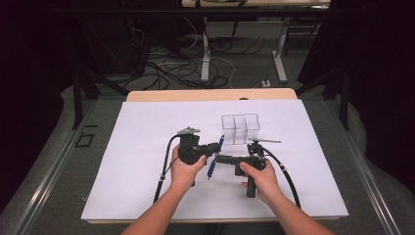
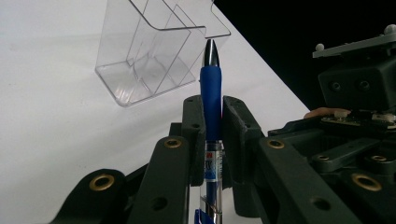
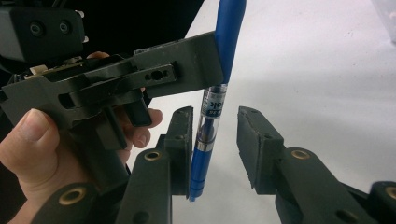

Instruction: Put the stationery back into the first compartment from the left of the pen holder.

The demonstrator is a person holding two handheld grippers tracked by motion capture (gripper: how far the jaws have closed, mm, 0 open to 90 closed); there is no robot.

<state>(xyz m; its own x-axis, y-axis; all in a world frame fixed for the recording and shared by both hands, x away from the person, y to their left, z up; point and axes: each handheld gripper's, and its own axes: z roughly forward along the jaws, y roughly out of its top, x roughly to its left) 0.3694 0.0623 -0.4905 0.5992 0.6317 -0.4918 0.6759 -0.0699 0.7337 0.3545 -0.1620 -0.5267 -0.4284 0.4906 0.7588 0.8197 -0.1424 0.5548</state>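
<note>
A blue pen (image 1: pixel 212 166) with a clear barrel stands nearly upright over the white sheet (image 1: pixel 142 147), just in front of a clear plastic organiser (image 1: pixel 240 128). My left gripper (image 1: pixel 218 145) is shut on the pen's blue grip (image 2: pixel 211 84), with the silver tip pointing toward the organiser (image 2: pixel 149 51). My right gripper (image 1: pixel 219 159) comes in from the right, open. In the right gripper view its jaws straddle the pen's clear lower barrel (image 3: pixel 211 121). The barrel lies close to one jaw and a wide gap separates it from the other. The left gripper (image 3: pixel 187 60) clamps the pen just above.
The organiser has several open compartments and stands behind the grippers, mid-table. The wooden table edge (image 1: pixel 210 94) lies beyond the sheet, with cables and desk legs (image 1: pixel 205 63) on the floor farther back. Bare sheet lies on both sides of the hands.
</note>
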